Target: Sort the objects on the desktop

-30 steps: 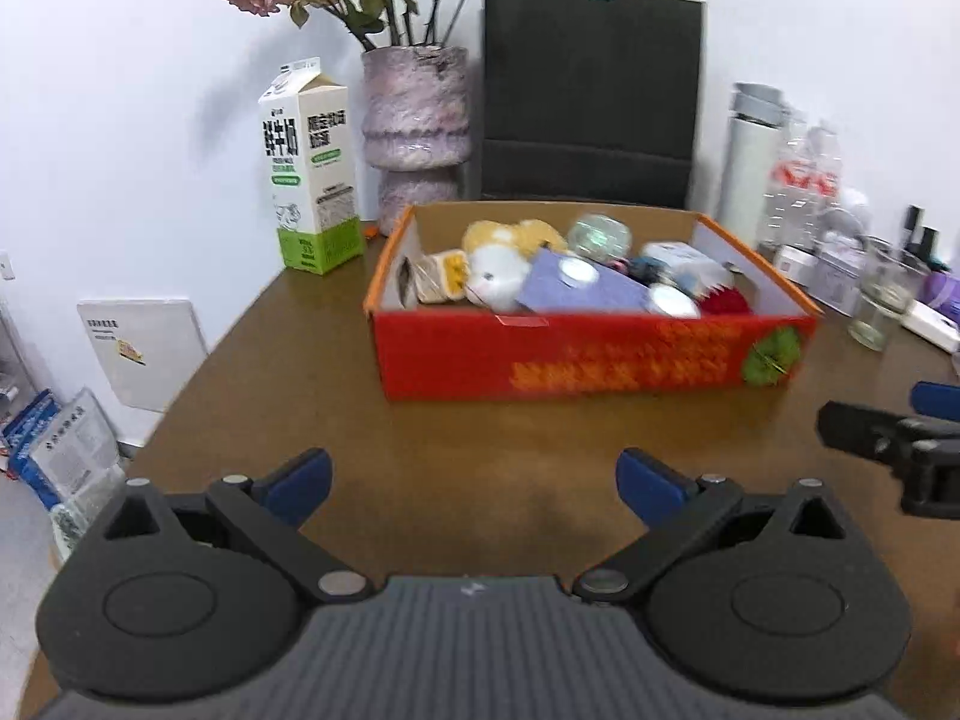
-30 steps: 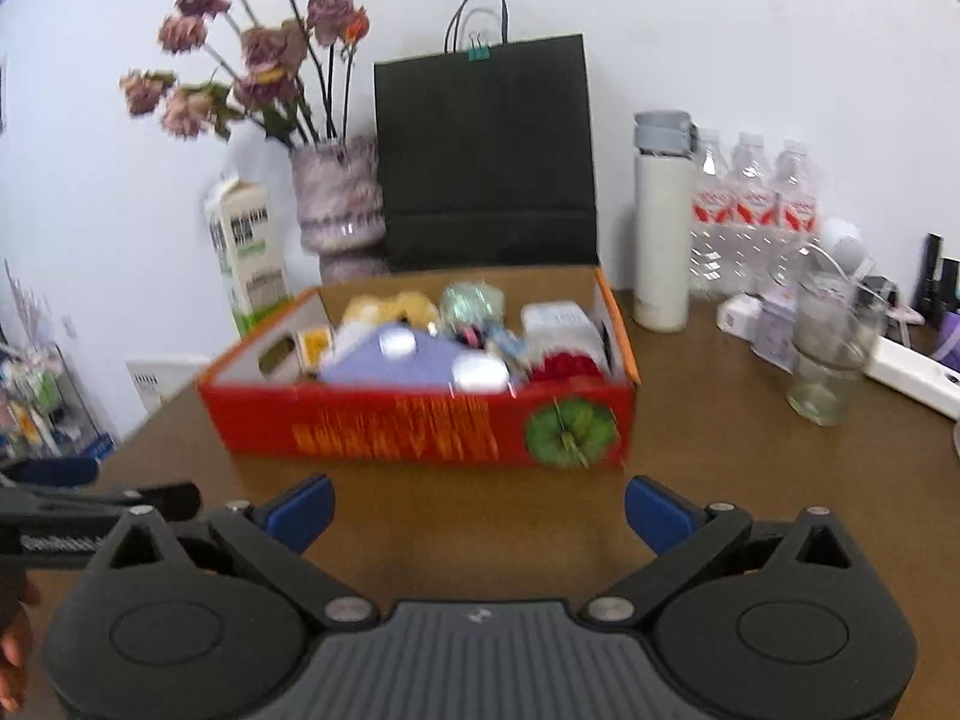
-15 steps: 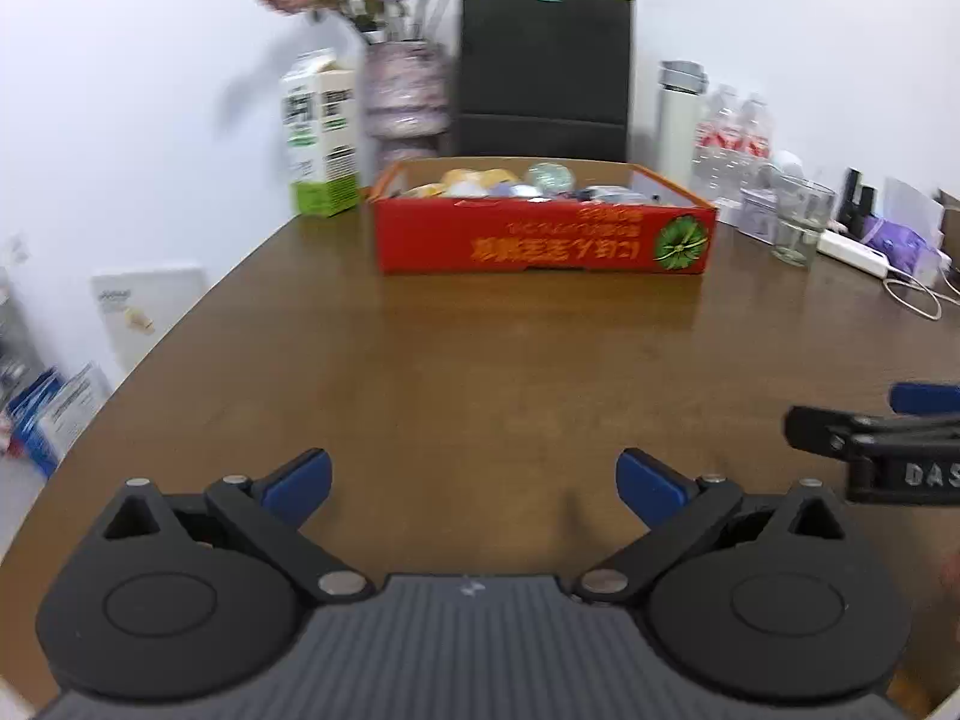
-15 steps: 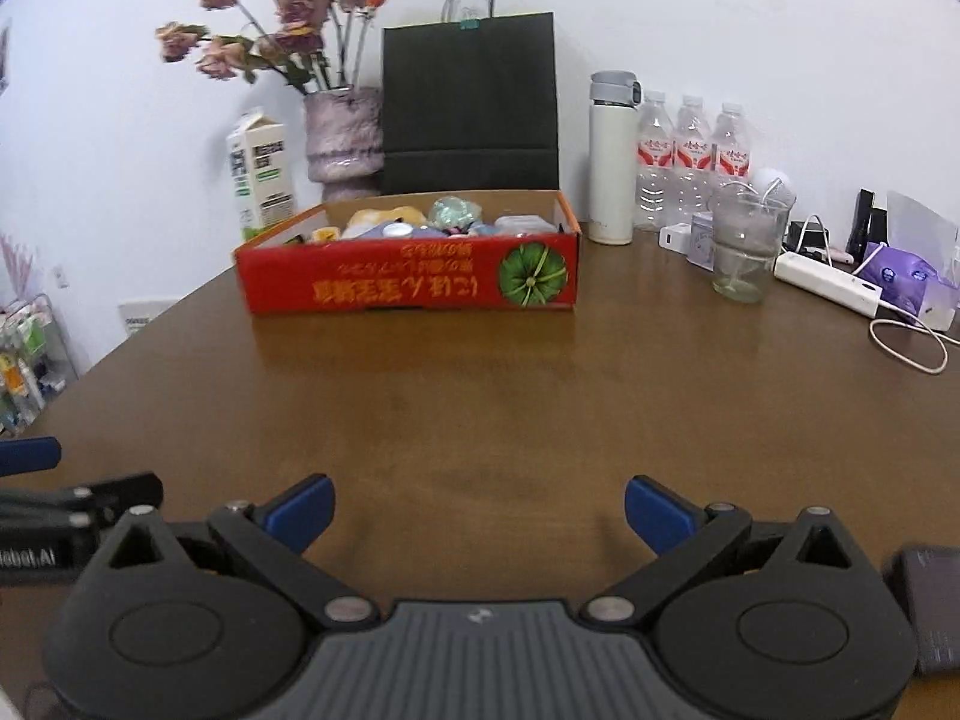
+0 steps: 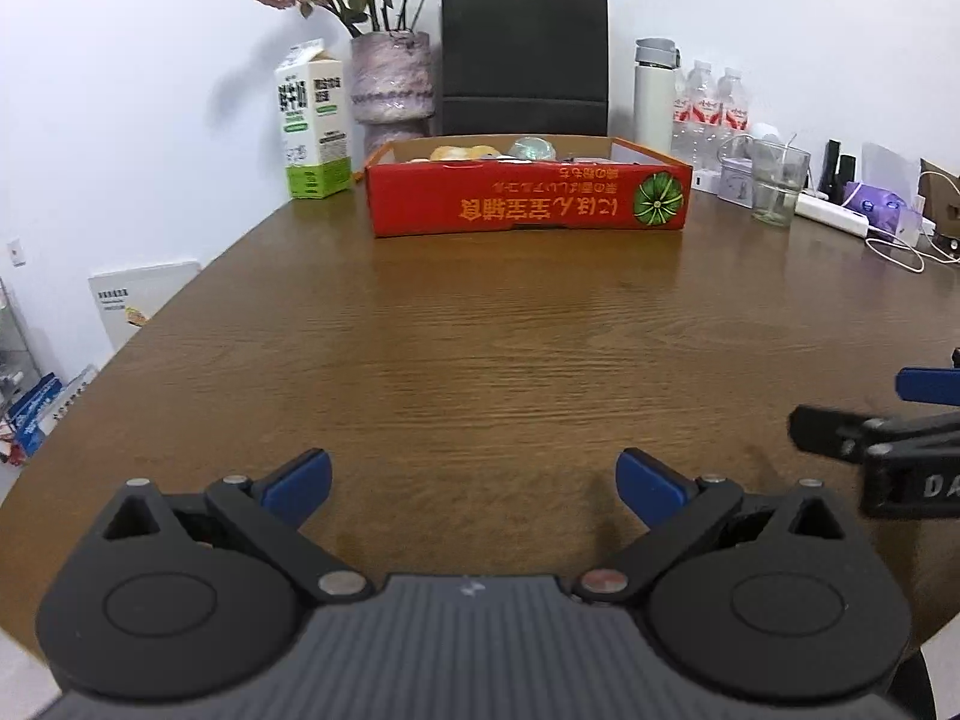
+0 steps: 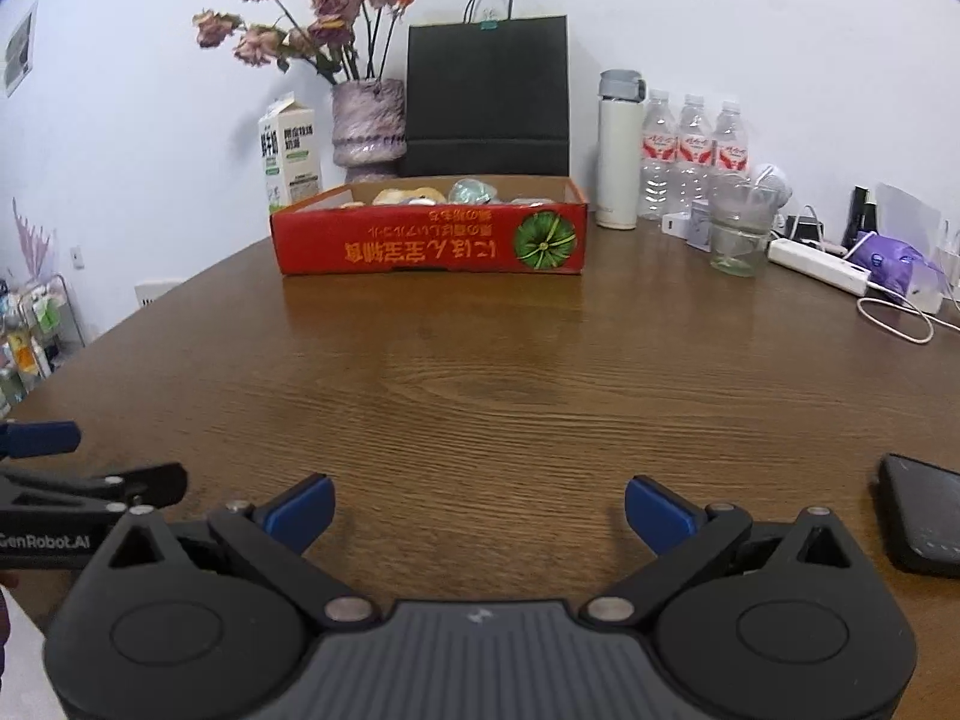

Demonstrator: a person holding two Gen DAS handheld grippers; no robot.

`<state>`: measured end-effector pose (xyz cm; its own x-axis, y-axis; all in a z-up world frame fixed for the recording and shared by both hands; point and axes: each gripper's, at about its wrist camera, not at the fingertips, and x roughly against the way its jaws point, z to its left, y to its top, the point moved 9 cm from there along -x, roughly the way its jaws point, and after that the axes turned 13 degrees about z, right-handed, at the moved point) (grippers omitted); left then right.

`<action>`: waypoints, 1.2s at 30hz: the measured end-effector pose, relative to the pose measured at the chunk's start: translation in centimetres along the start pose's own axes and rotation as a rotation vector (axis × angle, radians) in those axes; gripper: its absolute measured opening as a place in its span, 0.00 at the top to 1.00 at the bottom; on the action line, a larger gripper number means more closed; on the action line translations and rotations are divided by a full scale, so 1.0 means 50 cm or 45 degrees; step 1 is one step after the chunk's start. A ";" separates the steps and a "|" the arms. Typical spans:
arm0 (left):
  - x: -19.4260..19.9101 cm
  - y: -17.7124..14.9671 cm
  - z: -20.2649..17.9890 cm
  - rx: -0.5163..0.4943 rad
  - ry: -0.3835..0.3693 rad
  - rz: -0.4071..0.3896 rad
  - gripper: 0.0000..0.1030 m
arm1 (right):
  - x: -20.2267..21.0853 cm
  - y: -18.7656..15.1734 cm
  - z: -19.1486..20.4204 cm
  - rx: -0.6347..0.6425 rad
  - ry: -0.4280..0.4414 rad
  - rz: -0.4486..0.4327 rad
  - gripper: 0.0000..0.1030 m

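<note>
Both my grippers hang low over the near edge of the table [image 5: 510,330], side by side. My left gripper [image 5: 474,483] and right gripper [image 6: 478,507] are spread wide, holding nothing. The red box [image 6: 429,240] of sorted objects sits well ahead of both, across bare wood. A dark phone [image 6: 924,513] lies just right of my right gripper.

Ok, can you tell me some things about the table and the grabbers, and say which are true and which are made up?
1. Both grabbers, left gripper and right gripper, are open and hold nothing. True.
2. The red box is blue. False: it is red with a green pumpkin picture.
3. The glass lies inside the box. False: it stands on the table, to the right of the box.
4. A black phone lies near the right gripper. True.
</note>
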<state>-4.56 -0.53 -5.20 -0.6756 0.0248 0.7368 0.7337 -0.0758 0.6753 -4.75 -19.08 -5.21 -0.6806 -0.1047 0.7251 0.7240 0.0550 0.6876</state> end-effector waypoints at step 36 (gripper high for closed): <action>-0.179 0.150 0.045 0.058 0.002 0.125 0.00 | -0.199 0.151 0.012 -0.005 -0.035 0.146 0.00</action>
<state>7.17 0.94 -6.65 -0.6003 0.0183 0.7996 0.7989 -0.0324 0.6005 7.43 -17.05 -7.18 -0.5962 -0.0703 0.7998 0.7977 0.0613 0.6000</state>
